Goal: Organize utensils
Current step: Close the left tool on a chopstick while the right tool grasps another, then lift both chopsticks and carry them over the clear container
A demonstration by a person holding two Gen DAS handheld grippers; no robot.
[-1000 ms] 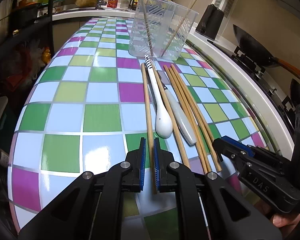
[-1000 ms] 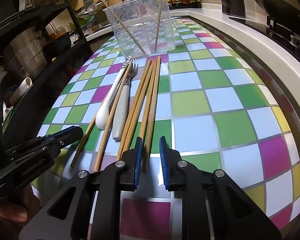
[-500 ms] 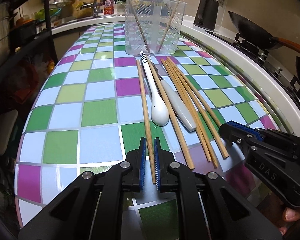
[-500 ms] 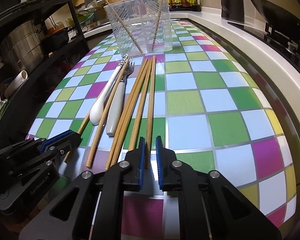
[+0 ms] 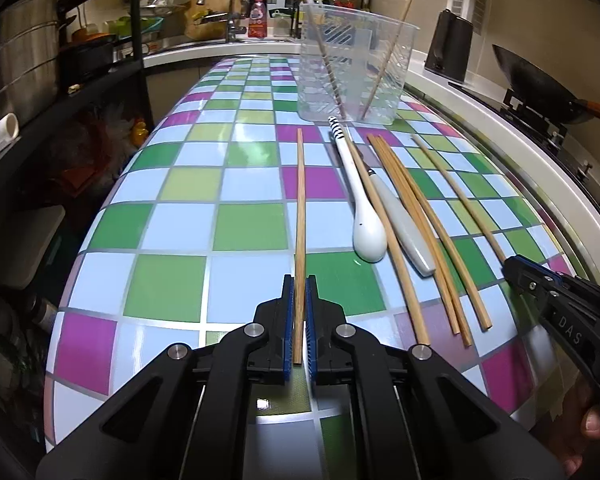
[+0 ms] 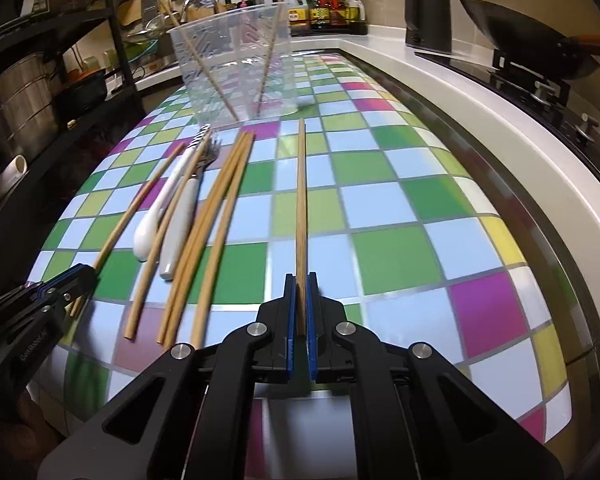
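My left gripper point(image 5: 299, 284) is shut on a wooden chopstick point(image 5: 300, 216) that points ahead, lifted off the checkered table point(image 5: 172, 216). My right gripper point(image 6: 301, 280) is shut on another wooden chopstick point(image 6: 301, 200), also lifted. Several chopsticks point(image 5: 416, 216), a white spoon point(image 5: 360, 208) with a striped handle and a white-handled fork point(image 5: 400, 224) lie side by side on the table. A clear plastic container point(image 5: 356, 64) stands at the far end with two chopsticks in it; it also shows in the right wrist view point(image 6: 236, 64).
A white counter edge point(image 5: 540, 152) runs along the right side, with a wok point(image 5: 540, 80) on a stove and a black kettle point(image 5: 450, 46). A dark shelf rack point(image 5: 40, 80) with pots stands left. A sink area lies behind the container.
Both grippers have lifted their chopsticks off the table and moved apart from the pile; the left chopstick shifted left, the right one shifted right. The right jaws closed fully on theirs.
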